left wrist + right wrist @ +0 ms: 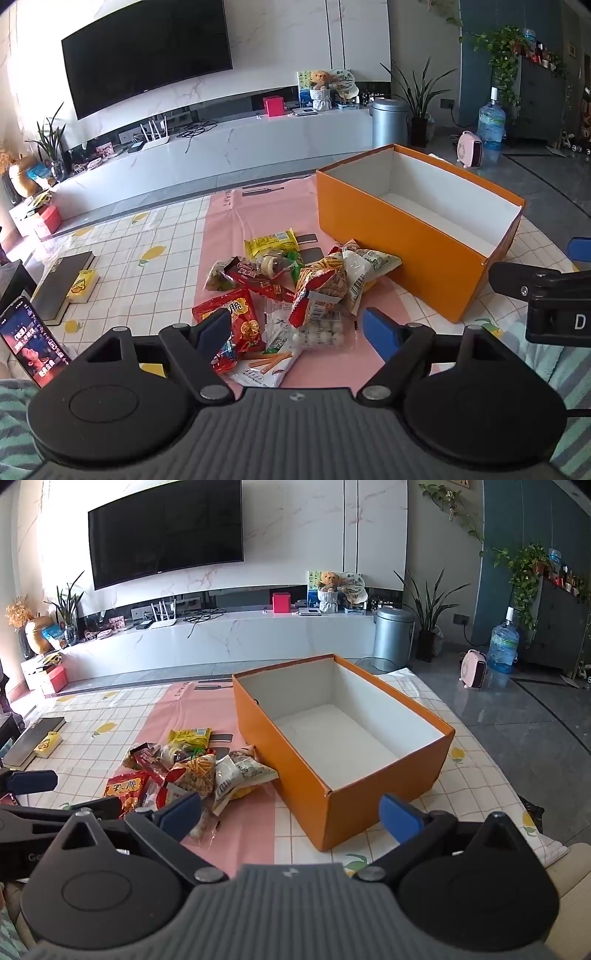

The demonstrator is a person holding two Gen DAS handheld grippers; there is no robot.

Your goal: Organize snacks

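Observation:
A heap of snack packets (291, 295) lies on a pink sheet (258, 218) on the table; red, yellow, white and clear bags are mixed together. To its right stands an orange box (406, 236) with a white, bare inside. My left gripper (297, 330) hovers wide open over the near side of the heap, nothing between its blue pads. In the right wrist view the heap (192, 771) sits left of the box (295, 775). My right gripper (291, 818) is wide open above the box's near corner, holding nothing. Its dark body (543, 295) shows at the right edge of the left wrist view.
A dark book (61, 284) with a yellow packet (83, 286) beside it lies at the table's left. A phone (31, 339) with a lit screen stands at the near left. Beyond the table are a TV wall, a white cabinet and a metal bin (393, 637).

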